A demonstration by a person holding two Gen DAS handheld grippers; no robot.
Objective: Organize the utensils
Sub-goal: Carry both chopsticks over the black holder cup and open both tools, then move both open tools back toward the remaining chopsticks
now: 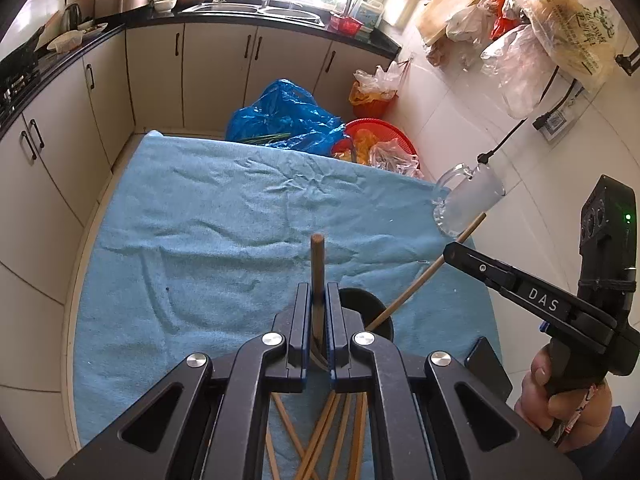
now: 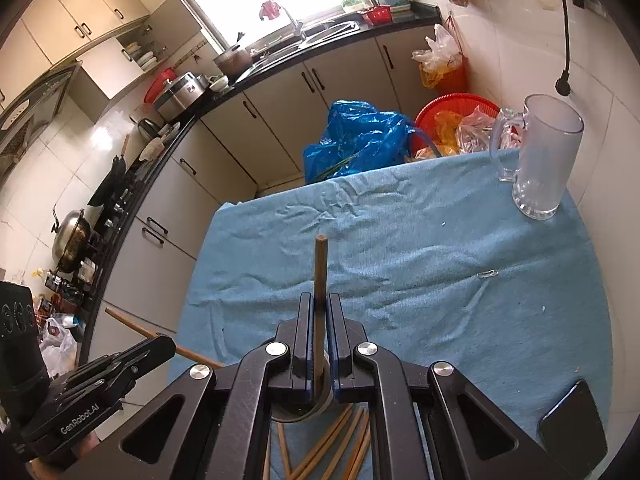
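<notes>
Both grippers you hold are clamped: left gripper (image 1: pixel 319 312) on one chopstick (image 1: pixel 318 268), right gripper (image 2: pixel 319 320) on another chopstick (image 2: pixel 320 272). Loose chopsticks (image 1: pixel 320 436) at 6 o'clock on blue towel (image 1: pixel 224 216); glass mug (image 1: pixel 466 200) at 2 o'clock.

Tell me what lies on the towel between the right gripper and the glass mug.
In the right wrist view, the stretch from the right gripper to the glass mug is bare blue towel, apart from a small paper clip and a few crumbs.

Wooden chopsticks (image 1: pixel 320 440) lie crisscrossed on the blue cloth beside a black cup (image 1: pixel 360 300)
</notes>
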